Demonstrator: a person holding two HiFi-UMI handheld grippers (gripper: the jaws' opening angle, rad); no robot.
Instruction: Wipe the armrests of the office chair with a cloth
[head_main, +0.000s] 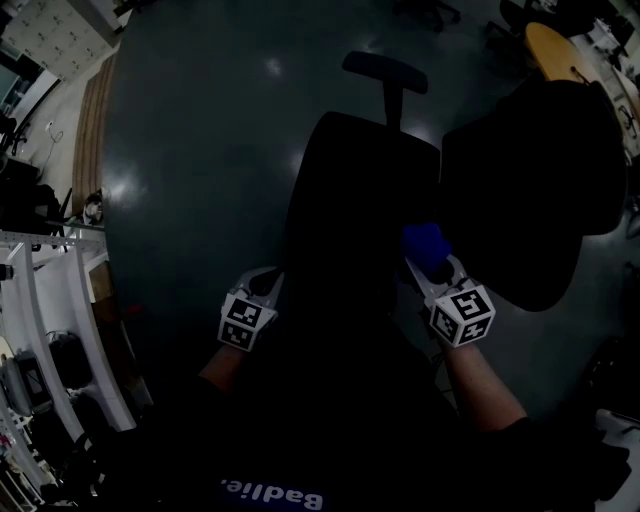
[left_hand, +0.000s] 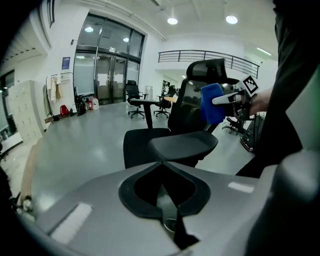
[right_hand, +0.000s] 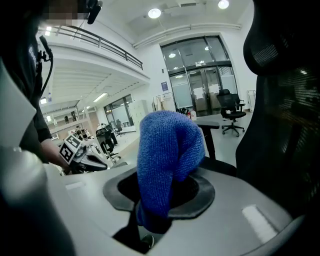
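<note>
The black office chair (head_main: 360, 190) stands in front of me, its headrest (head_main: 386, 68) at the far end. My left gripper (head_main: 266, 278) hangs by the chair's left side, shut and empty. In the left gripper view its closed tips (left_hand: 161, 162) sit just short of a black armrest pad (left_hand: 182, 144). My right gripper (head_main: 425, 264) is at the chair's right side, shut on a blue cloth (head_main: 424, 242). In the right gripper view the blue cloth (right_hand: 167, 155) stands up out of the jaws and hides their tips. The left gripper view also shows the blue cloth (left_hand: 213, 102) across the chair.
A second black chair (head_main: 535, 190) stands close on the right. Shelving and white furniture (head_main: 45, 330) line the left side. A round wooden table (head_main: 555, 50) is at the far right. More office chairs (left_hand: 134, 95) stand on the grey floor near the glass doors.
</note>
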